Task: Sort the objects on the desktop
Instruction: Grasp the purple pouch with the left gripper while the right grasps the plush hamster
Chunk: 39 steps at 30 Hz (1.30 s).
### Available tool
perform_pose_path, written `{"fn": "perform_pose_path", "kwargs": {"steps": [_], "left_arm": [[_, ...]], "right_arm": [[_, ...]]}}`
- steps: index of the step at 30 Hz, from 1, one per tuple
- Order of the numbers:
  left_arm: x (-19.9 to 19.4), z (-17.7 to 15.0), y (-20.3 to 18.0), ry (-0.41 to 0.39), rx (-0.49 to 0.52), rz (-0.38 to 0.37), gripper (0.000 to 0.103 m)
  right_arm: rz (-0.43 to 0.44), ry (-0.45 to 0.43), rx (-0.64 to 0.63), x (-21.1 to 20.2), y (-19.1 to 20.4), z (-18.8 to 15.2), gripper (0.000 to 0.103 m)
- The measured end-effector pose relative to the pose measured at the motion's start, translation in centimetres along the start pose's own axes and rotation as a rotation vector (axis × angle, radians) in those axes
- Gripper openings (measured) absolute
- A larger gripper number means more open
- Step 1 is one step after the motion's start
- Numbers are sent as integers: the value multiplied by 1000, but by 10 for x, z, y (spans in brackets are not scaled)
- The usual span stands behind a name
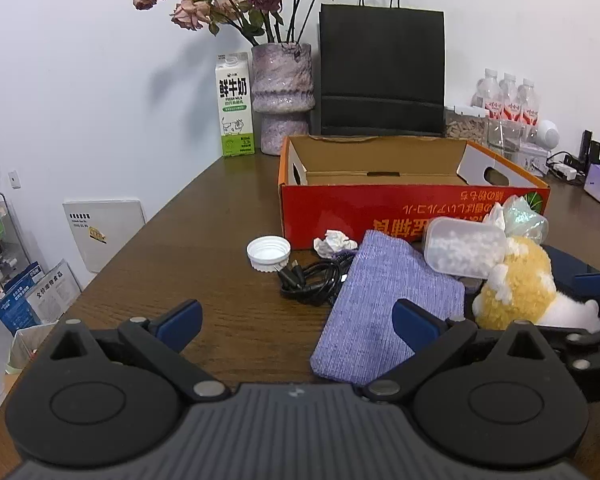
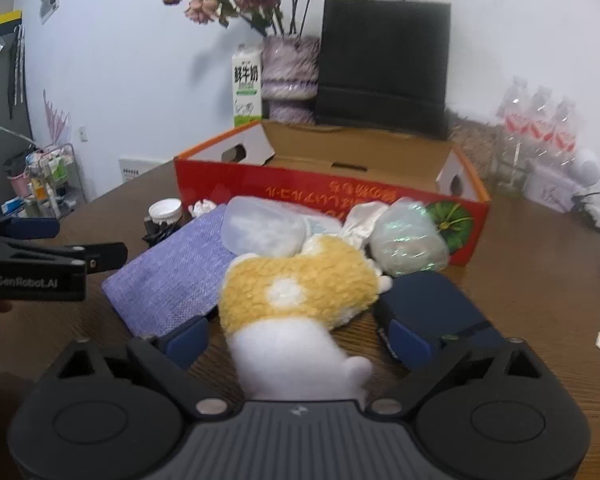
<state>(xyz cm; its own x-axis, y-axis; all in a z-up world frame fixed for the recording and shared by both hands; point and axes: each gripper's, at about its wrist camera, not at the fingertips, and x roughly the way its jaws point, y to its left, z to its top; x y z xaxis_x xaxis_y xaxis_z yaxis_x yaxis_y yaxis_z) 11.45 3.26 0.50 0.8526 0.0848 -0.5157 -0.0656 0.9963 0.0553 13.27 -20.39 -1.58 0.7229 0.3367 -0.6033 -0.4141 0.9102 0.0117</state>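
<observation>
The right gripper [image 2: 296, 340] is straddling the yellow-and-white plush toy [image 2: 300, 296], jaws spread, not pressing. The toy is lying lengthwise toward the red cardboard box [image 2: 340, 196]. The left gripper [image 1: 296, 320] is hovering, jaws spread, empty.

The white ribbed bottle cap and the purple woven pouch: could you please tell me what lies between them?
A tangled black cable lies on the table between the cap and the pouch, clearest in the left wrist view.

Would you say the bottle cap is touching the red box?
Apart. The left wrist view shows bare table between the bottle cap and the red box.
</observation>
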Motion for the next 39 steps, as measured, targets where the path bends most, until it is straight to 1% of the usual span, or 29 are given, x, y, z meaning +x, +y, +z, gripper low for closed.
{"fn": "perform_pose_path", "kwargs": {"steps": [1,2,3,4,6,9,18,25,29,33,36,39], "left_arm": [[1,-1,0,3,1,-1,103],[2,-2,0,6,1,-3,103],[2,-2,0,8,3,-3,103],[3,-2,0,12,4,-3,103],[5,-4,-1,19,7,-5,103],[7,-3,-2,27,9,-8,103],[13,-1,-15,44,36,-59,103],[24,1,-32,77,82,-97,103],[36,0,-41,119,114,-87,103],[40,-3,-44,137,116,-99,103],[43,-4,-44,149,118,-91,103],[45,-5,-41,165,101,-102,103]], "right_arm": [[6,11,-2,4,1,1,91],[8,21,-3,8,2,1,87],[11,30,-4,12,2,2,80],[18,39,-2,14,2,2,76],[45,45,18,16,2,1,65],[58,32,24,12,1,0,59],[50,-35,17,-9,-1,-3,50],[2,-77,45,-25,-17,-5,50],[-34,-100,56,-31,-26,-6,50],[-53,-101,74,-30,-33,-7,50],[-52,-94,83,-27,-36,-8,50],[-48,-89,87,-25,-36,-10,50]]}}
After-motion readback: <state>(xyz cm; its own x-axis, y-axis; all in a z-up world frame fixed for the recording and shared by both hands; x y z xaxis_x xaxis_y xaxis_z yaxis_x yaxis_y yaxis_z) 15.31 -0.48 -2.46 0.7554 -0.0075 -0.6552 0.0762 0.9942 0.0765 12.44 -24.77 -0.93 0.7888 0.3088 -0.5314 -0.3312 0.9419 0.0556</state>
